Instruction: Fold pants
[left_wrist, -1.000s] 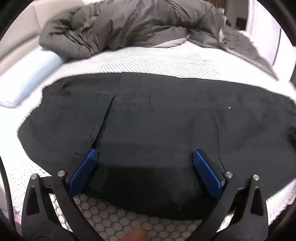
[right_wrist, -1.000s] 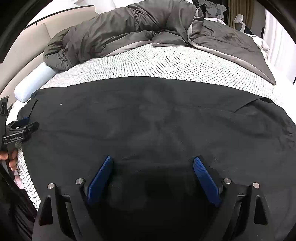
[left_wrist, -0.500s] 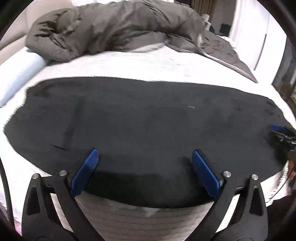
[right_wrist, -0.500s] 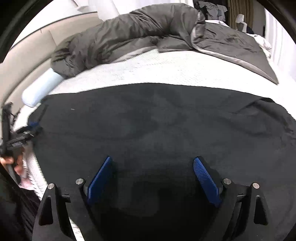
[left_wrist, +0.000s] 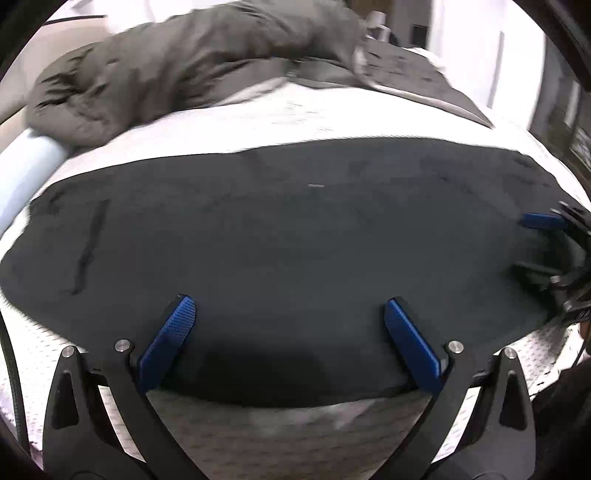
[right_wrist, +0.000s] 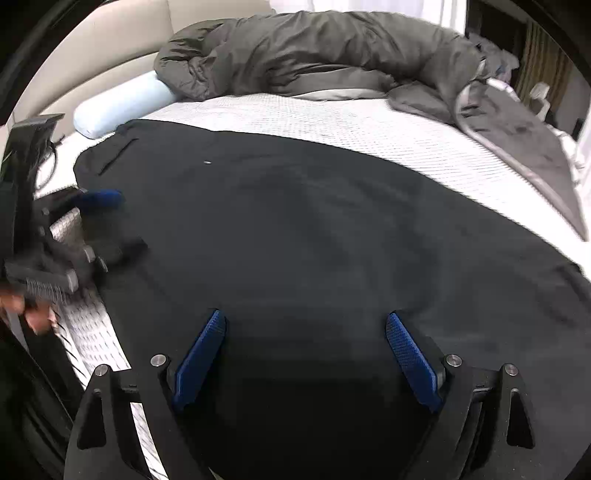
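A pair of black fabric pants (right_wrist: 314, 236) is seen spread flat across the near half of a bed, its length running from side to side in both wrist views. In the left wrist view the dark cloth (left_wrist: 280, 236) reaches almost from one edge of the picture to the other, with a narrow dark slit near its left end. A small pale fleck is visible on the cloth's upper surface.

The left tool (left_wrist: 290, 325) is held low over the near edge of the pants, its blue-padded fingers (left_wrist: 168, 339) spread wide with nothing pinched between them. The right tool (right_wrist: 306, 350) is poised likewise over the cloth further along, its blue pads (right_wrist: 410, 354) also set wide apart and gripping nothing. Each tool is caught at the rim of the other's view: the right one (left_wrist: 554, 251) at the far right of the left wrist picture, the left one (right_wrist: 74, 229) at the far left of the right wrist picture, where part of a hand (right_wrist: 26, 310) is glimpsed, blurred.

Beneath the pants lies the white dotted mattress cover (right_wrist: 388, 125) of the bed. A crumpled grey quilted duvet (right_wrist: 314, 55) is heaped along the far side, and a pale blue cylindrical bolster (right_wrist: 122, 103) rests beside a beige padded headboard (right_wrist: 96, 48).
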